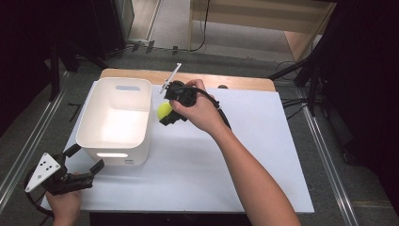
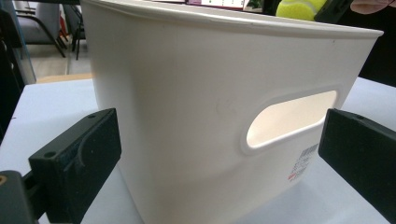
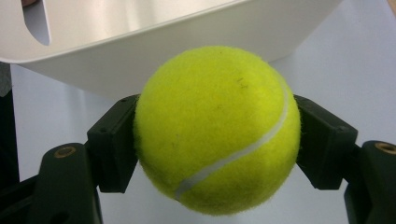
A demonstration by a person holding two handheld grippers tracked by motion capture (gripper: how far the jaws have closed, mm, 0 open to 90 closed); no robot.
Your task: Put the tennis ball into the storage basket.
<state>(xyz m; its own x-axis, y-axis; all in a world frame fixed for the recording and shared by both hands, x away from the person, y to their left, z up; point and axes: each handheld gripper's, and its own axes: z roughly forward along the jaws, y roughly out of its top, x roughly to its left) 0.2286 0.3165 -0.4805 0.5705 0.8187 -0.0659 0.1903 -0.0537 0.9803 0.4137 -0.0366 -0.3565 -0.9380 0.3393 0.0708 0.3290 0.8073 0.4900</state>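
The right claw (image 3: 217, 140), clenched on the fuzzy yellow-green tennis ball (image 3: 217, 130), has the white plastic bin (image 1: 115, 120) just ahead, while the released left claw (image 1: 84, 157) faces its handled wall.

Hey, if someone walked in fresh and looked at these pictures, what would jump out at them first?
Probably the bright yellow tennis ball, clamped in the right claw just off the right side of the big white bin. The bin stands on the left part of the white table sheet. The left claw waits open at the bin's near end, facing its handle slot.
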